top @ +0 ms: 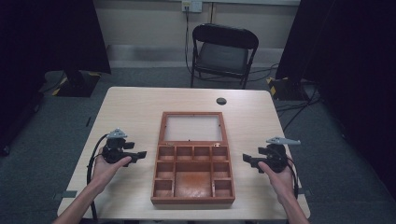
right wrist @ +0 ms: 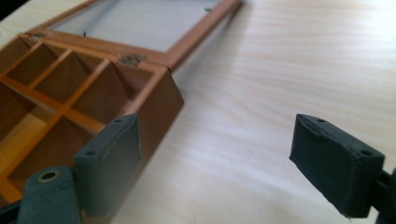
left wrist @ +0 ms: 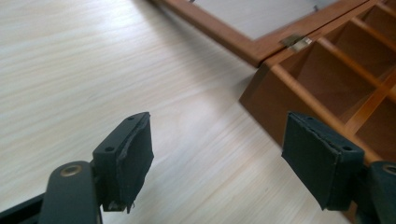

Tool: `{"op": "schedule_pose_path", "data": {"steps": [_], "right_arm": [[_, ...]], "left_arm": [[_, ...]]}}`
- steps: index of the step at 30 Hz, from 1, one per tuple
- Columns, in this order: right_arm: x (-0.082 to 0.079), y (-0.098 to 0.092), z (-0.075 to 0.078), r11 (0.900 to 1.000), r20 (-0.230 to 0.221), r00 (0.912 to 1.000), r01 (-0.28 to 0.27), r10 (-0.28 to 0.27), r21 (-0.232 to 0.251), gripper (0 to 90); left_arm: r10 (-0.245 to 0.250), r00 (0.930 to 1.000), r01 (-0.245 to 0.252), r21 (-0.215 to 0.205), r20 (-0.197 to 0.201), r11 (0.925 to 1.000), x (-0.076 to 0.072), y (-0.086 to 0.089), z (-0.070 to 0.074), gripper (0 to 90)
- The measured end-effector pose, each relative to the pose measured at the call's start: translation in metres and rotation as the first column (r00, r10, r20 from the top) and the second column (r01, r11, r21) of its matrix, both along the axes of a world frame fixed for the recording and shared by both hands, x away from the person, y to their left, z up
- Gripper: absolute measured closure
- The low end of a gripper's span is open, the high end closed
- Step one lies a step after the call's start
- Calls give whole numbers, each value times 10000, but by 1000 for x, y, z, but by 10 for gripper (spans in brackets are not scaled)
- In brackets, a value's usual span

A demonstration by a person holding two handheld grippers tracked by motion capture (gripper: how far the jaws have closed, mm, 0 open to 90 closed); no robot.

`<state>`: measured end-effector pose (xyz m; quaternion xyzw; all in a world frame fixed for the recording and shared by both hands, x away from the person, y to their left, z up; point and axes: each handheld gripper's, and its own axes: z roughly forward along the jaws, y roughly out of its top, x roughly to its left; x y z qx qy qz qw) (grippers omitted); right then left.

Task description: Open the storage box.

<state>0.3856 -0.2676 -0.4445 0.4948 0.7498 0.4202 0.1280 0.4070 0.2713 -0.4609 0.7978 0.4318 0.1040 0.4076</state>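
- The wooden box (top: 193,175) sits in the middle of the table (top: 130,107), nearer the person's edge, its glass-paned lid (top: 192,127) thrown flat back on the tabletop beyond it.
- Inside, small compartments run along the back and down both sides around one larger well in the middle; all that I can see into hold nothing.
- The left gripper (top: 140,154) hangs just beside the box's left wall, apart from it, jaws spread with bare tabletop between them (nothing gripped). In the left gripper view (left wrist: 219,158) the box's corner and a brass hinge (left wrist: 295,42) lie just ahead.
- The right gripper (top: 247,159) sits off the box's right wall, jaws wide apart and holding nothing; in the right gripper view (right wrist: 217,163) its left pad overlaps the box's near corner, and whether it touches I cannot tell.
- Nothing lies between either gripper and the box.
- A round dark cable port (top: 221,101) sits in the table near its far edge.
- Beyond the table a black folding chair (top: 224,53) faces us, with cables trailing on the grey floor and dark curtains either side.
- Both gripper views cut the box off at the frame edge, so the front compartments go unseen there; the person's forearms run out at the bottom of the high view.
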Motion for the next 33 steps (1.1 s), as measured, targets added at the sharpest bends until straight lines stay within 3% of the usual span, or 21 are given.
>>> {"op": "schedule_pose_path", "data": {"steps": [7, 8, 10, 13, 17, 20, 22, 23, 25, 27, 30, 33], "right_arm": [[-24, -18, -8, 9990, -67, 9995, 316, -318, -316, 153], [-28, -20, -11, 9984, -158, 9991, 384, -391, -421, 153], [-32, -24, -19, 9973, -313, 9985, 433, -452, -591, 153], [-32, -27, -28, 9928, -457, 9972, 540, -591, -1069, 153], [-28, -29, -40, 9840, -832, 9930, 692, -837, -1643, 152], [-28, -28, -45, 9780, -609, 9936, 818, -951, -1918, 138], [-28, -26, -47, 9743, -352, 9946, 887, -980, -2073, 132], [-29, -24, -49, 9700, -71, 9941, 1039, -1081, -2198, 131], [-32, -20, -53, 9624, 277, 9931, 1170, -1136, -2453, 121], [-34, -19, -55, 9627, 461, 9915, 1290, -1214, -2379, 107], [-34, -19, -56, 9639, 516, 9913, 1296, -1209, -2328, 105], [-34, -19, -56, 9638, 524, 9913, 1293, -1203, -2331, 104]], "left_arm": [[495, 9983, -480, 488, -307, 9977, -14, 16, -7, 241], [531, 9979, -515, 441, -362, 9977, -16, 18, -9, 240], [529, 9974, -491, 742, -496, 9960, -19, 21, -12, 232], [695, 9965, -655, 838, -455, 9943, -22, 27, -17, 226], [1199, 9909, -1104, 1412, -604, 9838, -22, 28, -27, 209], [1155, 9931, -1112, 1497, -204, 9825, -25, 27, -30, 190], [1094, 9929, -1165, 1930, 469, 9743, -27, 24, -35, 179], [1152, 9915, -1252, 1976, 611, 9723, -27, 23, -37, 159], [1271, 9898, -1371, 1912, 638, 9719, -28, 22, -37, 143], [1302, 9891, -1411, 1875, 690, 9721, -28, 22, -38, 138], [1366, 9870, -1492, 1666, 853, 9747, -25, 23, -42, 86], [1583, 9843, -1699, 1752, 779, 9698, -24, 23, -42, 51]]}}
